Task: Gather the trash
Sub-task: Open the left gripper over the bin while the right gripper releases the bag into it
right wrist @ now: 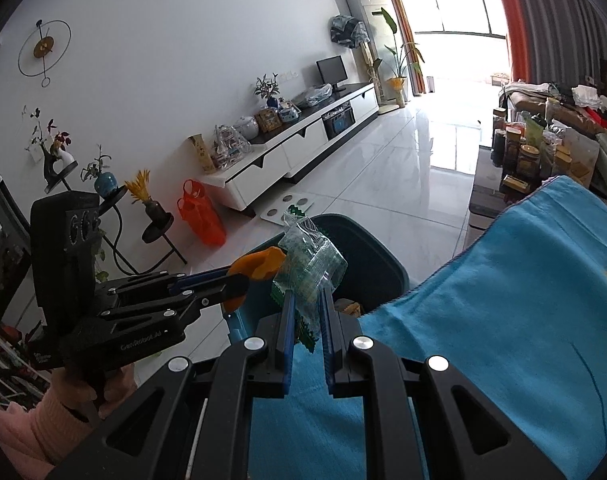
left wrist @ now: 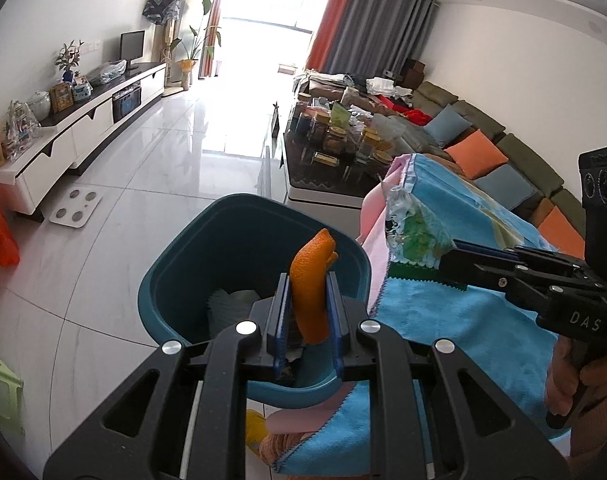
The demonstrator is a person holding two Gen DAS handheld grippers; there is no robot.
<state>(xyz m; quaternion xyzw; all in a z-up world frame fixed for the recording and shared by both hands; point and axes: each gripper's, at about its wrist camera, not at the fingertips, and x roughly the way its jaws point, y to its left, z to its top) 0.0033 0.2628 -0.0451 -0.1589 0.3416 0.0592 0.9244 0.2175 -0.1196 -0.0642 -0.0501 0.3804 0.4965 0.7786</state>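
Glossy white floor tiles [left wrist: 151, 200] wait below as we grip curled orange peel [left wrist: 312, 288] in our left gripper [left wrist: 309, 320] and a crinkled clear-green plastic wrapper [right wrist: 309, 268] in our right gripper [right wrist: 306, 320], both over the teal plastic bin [left wrist: 207, 264]; releasing near its rim risks spilling either.

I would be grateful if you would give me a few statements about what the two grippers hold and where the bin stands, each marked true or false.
1. The left gripper is shut on a curled orange fruit peel. True.
2. The right gripper holds a crumpled white paper tissue. False: it grips a clear plastic wrapper with green print.
3. The dark teal plastic bin stands on the pale glossy tiled floor. True.
4. The bin is completely empty. False: some pale crumpled material lies inside; what it is cannot be told.
5. A light blue cloth covers the surface beside the bin. True.
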